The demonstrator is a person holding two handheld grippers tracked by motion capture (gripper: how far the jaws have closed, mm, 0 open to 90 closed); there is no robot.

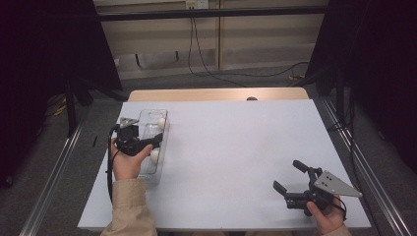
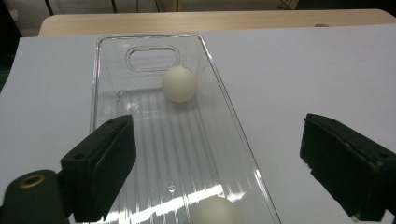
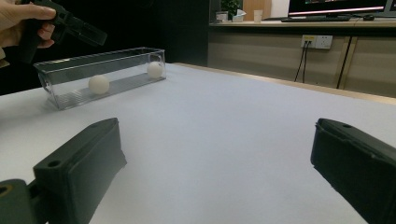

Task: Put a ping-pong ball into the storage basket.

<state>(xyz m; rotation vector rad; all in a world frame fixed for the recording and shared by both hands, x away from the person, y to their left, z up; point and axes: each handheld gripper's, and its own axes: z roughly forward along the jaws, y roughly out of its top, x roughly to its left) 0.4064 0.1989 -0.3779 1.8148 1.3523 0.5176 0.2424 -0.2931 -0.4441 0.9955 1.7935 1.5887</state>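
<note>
Here, near ball (image 2: 215, 212) below wide-open, empty left tongs (image 2: 215, 158), inside clear tray (image 2: 109, 84).

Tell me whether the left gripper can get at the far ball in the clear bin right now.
Probably yes. The left gripper hangs over the open-topped clear bin with its jaws apart and empty, and nothing lies between it and the far ball.

A white-topped table (image 1: 236, 147) with a wooden far edge (image 1: 216, 94) stands on grey carpet (image 1: 49, 167), flanked by dark curtains (image 1: 44, 44). Beyond it runs a pale wood-panelled wall (image 1: 265, 39) with a socket (image 1: 196, 4) and trailing black cables (image 1: 206, 69). Metal rails (image 1: 49, 182) line the floor on both sides.
</note>
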